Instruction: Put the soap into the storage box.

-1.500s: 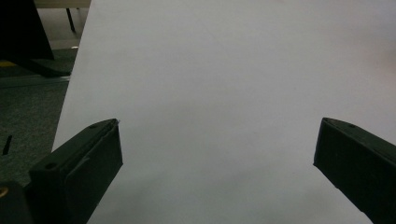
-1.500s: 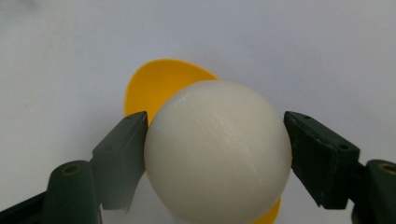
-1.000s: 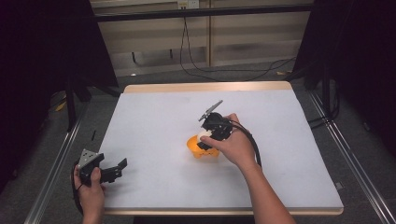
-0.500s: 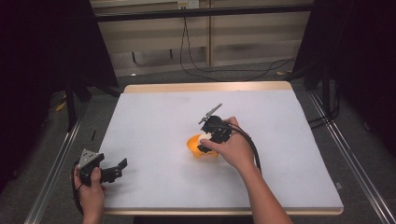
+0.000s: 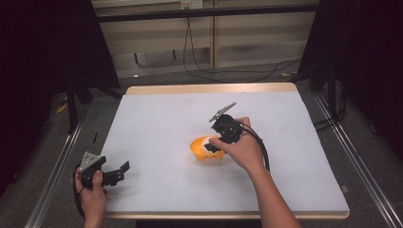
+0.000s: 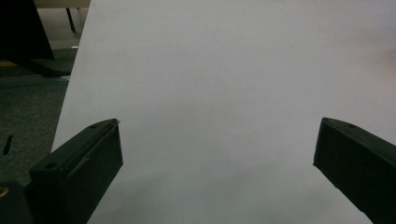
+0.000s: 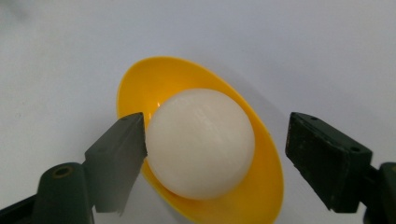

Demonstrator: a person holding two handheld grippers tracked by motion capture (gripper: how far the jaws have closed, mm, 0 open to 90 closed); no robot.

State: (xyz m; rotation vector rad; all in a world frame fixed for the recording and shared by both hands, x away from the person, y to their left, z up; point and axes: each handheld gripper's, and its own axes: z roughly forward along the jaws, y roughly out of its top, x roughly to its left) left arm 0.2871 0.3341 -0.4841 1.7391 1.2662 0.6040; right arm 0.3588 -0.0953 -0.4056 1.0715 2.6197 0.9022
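Both forearms are bare, with no sleeves in the high view. At the lower left of the frame, the left hand-held gripper (image 5: 114, 172) is matte black with a grey three-cornered plate on top. At centre frame, the right hand-held gripper (image 5: 212, 145) matches it, trailing a black cable. Its blocky black jaws carry small round screw holes.

White table (image 5: 157, 123) on grey carpet (image 5: 157, 78), cables (image 5: 204, 71) trailing, dark surroundings
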